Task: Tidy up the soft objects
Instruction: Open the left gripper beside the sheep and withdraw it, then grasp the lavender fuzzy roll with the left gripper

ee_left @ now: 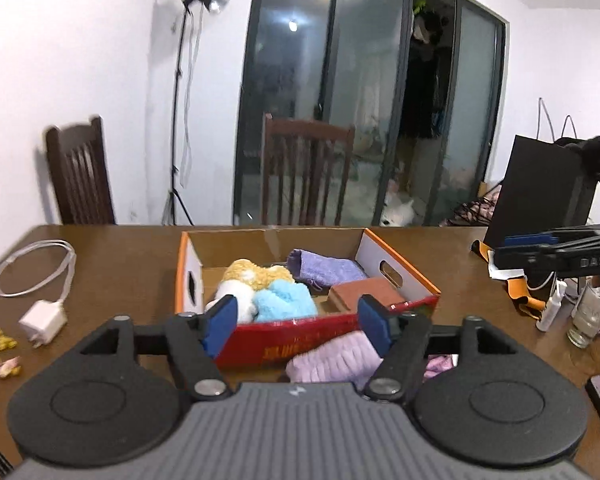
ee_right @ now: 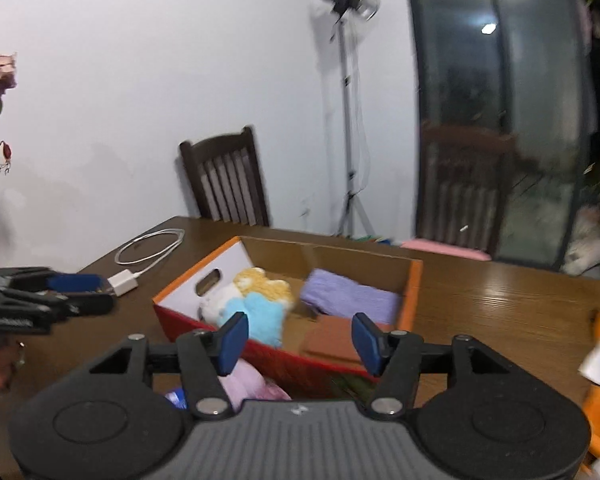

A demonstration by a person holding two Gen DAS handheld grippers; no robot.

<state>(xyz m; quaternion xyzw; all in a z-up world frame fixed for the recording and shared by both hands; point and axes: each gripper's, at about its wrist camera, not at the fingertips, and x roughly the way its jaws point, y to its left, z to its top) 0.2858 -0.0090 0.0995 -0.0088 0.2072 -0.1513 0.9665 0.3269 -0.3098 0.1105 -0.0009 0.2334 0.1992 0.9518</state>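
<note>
Wooden table [ee_left: 132, 264], box [ee_left: 396, 268] beyond open left claw [ee_left: 298, 326]

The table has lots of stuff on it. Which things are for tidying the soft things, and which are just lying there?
For the job:
open cardboard box
fluffy blue toy
folded purple towel
pink fuzzy cloth

Just lying about:
white charger and cable
small clear glass

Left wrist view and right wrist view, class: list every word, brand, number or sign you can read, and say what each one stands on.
"DAS": white letters on the black body of the right gripper, seen in the left wrist view.
Yellow print on the red front wall of the open cardboard box: blurred and partly hidden, unreadable.
Pale lettering on the black body of the left gripper, seen in the right wrist view: too blurred to read.
Nothing else legible.
</note>
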